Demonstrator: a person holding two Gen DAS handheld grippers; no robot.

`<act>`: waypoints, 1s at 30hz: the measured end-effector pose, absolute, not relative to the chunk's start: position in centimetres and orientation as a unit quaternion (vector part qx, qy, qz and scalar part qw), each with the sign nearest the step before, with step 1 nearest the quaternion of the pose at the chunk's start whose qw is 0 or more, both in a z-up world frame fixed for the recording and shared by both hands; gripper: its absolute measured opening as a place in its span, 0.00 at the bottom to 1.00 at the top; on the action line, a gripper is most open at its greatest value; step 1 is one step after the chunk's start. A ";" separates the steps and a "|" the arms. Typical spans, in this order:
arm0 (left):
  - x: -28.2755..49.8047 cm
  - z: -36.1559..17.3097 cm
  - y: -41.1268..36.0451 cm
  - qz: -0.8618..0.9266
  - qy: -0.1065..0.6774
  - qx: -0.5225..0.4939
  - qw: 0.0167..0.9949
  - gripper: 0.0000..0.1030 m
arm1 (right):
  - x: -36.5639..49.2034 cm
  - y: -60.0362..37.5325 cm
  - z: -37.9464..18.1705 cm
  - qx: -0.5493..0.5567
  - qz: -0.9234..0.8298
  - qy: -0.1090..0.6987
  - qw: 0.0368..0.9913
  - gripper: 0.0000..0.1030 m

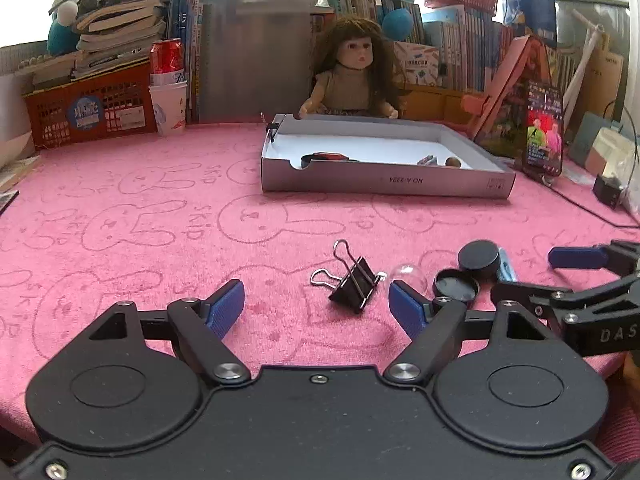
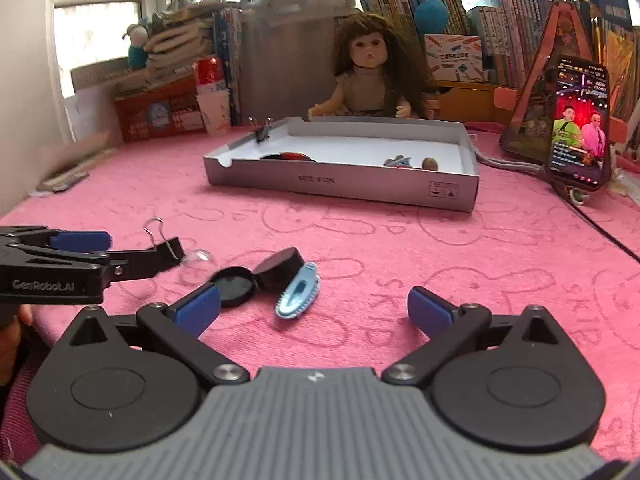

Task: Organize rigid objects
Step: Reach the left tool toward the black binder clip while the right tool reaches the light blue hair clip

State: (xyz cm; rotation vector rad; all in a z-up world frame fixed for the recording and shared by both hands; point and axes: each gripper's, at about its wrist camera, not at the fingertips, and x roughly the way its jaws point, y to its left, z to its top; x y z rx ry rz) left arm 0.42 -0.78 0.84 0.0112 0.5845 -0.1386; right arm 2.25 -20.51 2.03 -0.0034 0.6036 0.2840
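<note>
A black binder clip point(image 1: 354, 280) lies on the pink cloth just ahead of my left gripper point(image 1: 316, 306), whose jaws stand open and clear of it. To its right are a clear dome point(image 1: 408, 274), a black round lid point(image 1: 456, 284), a black round pot point(image 1: 480, 258) and a light blue hair clip point(image 2: 298, 292). My right gripper point(image 2: 314, 308) is wide open just short of the hair clip, with nothing between its pads. Farther back stands a white cardboard box point(image 1: 384, 184) with a few small items inside.
Behind the box sits a doll point(image 1: 352, 76). A phone point(image 2: 580, 124) playing video leans at the right, with a cable point(image 2: 600, 228) running across the cloth. At the back left stand a red basket point(image 1: 92, 108) and stacked cups point(image 1: 168, 108). Another binder clip point(image 2: 260, 130) grips the box corner.
</note>
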 end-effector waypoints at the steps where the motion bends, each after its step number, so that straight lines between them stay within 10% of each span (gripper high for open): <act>1: 0.4 0.8 -0.9 -0.068 0.288 0.009 0.955 0.75 | 2.3 -20.5 2.0 -0.003 0.133 0.298 0.945 1.00; 30: 2.0 0.2 0.3 -0.015 0.299 0.006 0.954 0.76 | 4.7 -23.5 1.6 -0.010 -0.009 0.313 0.950 1.00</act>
